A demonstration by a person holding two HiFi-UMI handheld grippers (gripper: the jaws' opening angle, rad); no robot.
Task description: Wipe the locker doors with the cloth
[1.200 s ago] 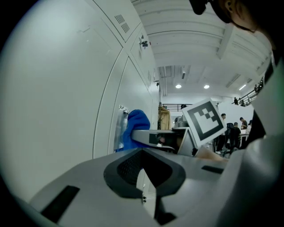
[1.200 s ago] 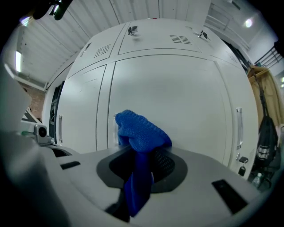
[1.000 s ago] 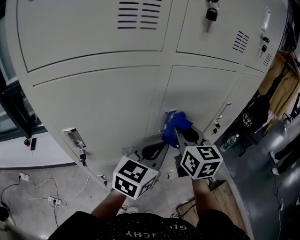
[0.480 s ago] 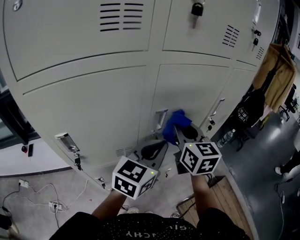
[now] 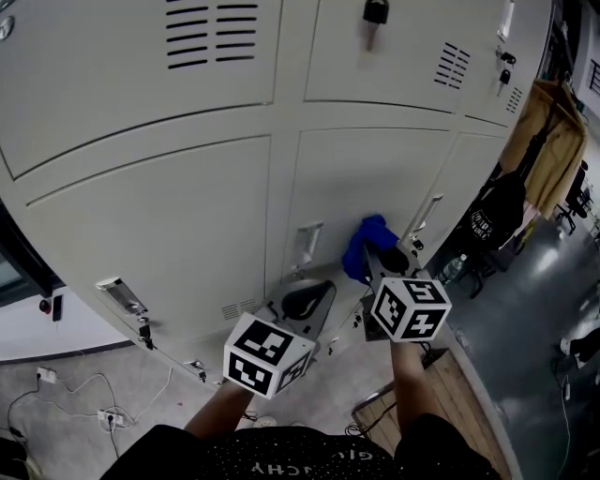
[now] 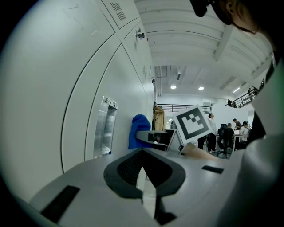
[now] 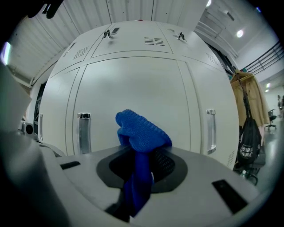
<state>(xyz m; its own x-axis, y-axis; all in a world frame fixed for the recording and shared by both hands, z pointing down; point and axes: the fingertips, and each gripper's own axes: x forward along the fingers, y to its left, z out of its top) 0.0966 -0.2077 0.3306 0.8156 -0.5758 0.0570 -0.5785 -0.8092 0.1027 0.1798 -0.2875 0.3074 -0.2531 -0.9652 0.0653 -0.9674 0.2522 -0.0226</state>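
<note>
A bank of pale grey metal locker doors [image 5: 375, 178] fills the head view, upper doors with vent slots and a padlock [image 5: 375, 11] hanging from one. Recessed metal handles sit on the lower doors: one [image 5: 305, 244] left of the grippers, another [image 5: 422, 217] to the right. At the far right a tan jacket [image 5: 548, 159] and a black bag [image 5: 492, 220] hang beside the lockers, over a dark shiny floor. Cables [image 5: 66, 403] trail over the light floor at lower left.

The right claw [image 5: 380, 264] is clamped on the blue cloth [image 5: 366, 244], whose bunched end sticks out past the jaws toward the middle lower door, between the two handles. Contact with the door cannot be confirmed. The left claw [image 5: 314, 298] hangs lower and nearer the person, jaws together with nothing between them.

A second ago the cloth lay right at the left handle; it has since slid rightward across the door, clear of that handle.
</note>
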